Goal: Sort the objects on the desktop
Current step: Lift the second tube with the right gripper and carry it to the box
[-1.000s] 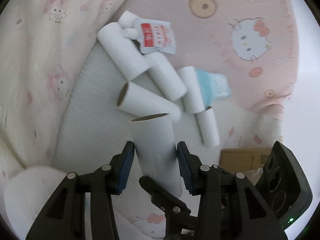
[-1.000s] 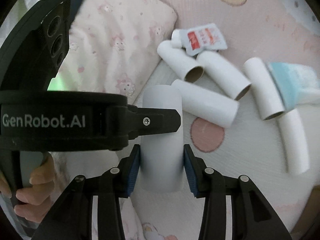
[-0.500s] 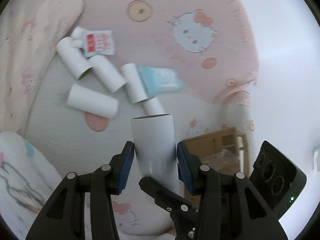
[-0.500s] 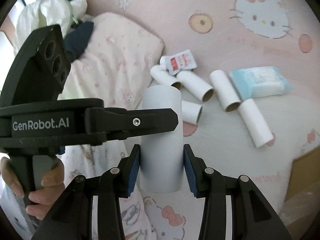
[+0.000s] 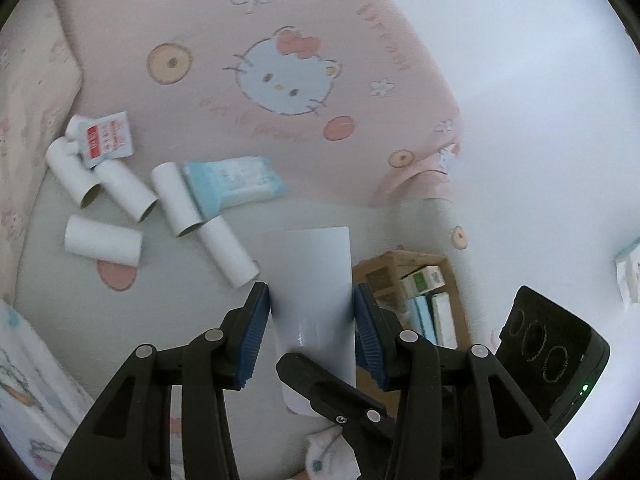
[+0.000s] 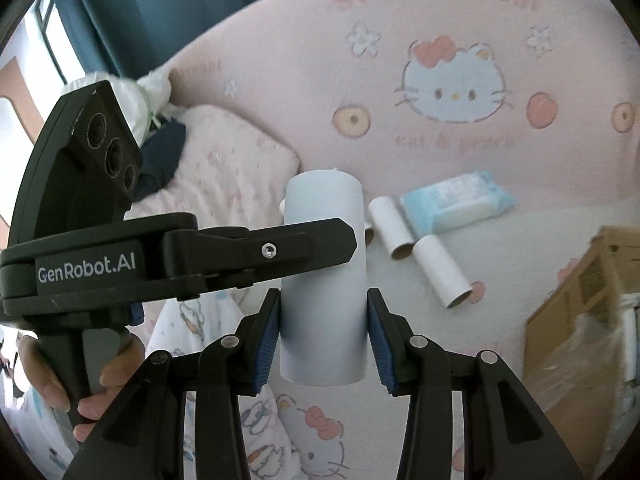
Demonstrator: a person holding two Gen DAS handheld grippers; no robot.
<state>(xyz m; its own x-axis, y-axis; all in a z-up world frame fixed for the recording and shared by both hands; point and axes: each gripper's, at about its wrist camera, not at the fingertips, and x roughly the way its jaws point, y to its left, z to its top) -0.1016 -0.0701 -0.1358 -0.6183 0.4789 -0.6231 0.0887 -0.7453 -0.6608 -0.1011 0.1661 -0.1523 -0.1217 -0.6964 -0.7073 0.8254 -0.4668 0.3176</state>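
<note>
Both grippers are shut on one white cardboard tube, held upright in the air above the bed. In the left wrist view my left gripper (image 5: 311, 334) clamps the tube (image 5: 310, 280); the right gripper's finger crosses below it. In the right wrist view my right gripper (image 6: 323, 330) clamps the same tube (image 6: 324, 320), with the left gripper's finger (image 6: 256, 250) across its upper part. Several more white tubes (image 5: 102, 242) lie on the bed at the left, with a blue wet-wipe pack (image 5: 234, 180) and a red-and-white pouch (image 5: 106, 140).
A pink Hello Kitty blanket (image 5: 288, 68) covers the far side of the bed. A pillow (image 6: 224, 176) lies at the left. An open cardboard box (image 5: 412, 292) holding small packages stands beside the bed at the lower right; it also shows in the right wrist view (image 6: 580, 320).
Both grippers have lifted the tube up and away from the pile. The views swung right, so the other tubes now look smaller and the cardboard box has come into view.
</note>
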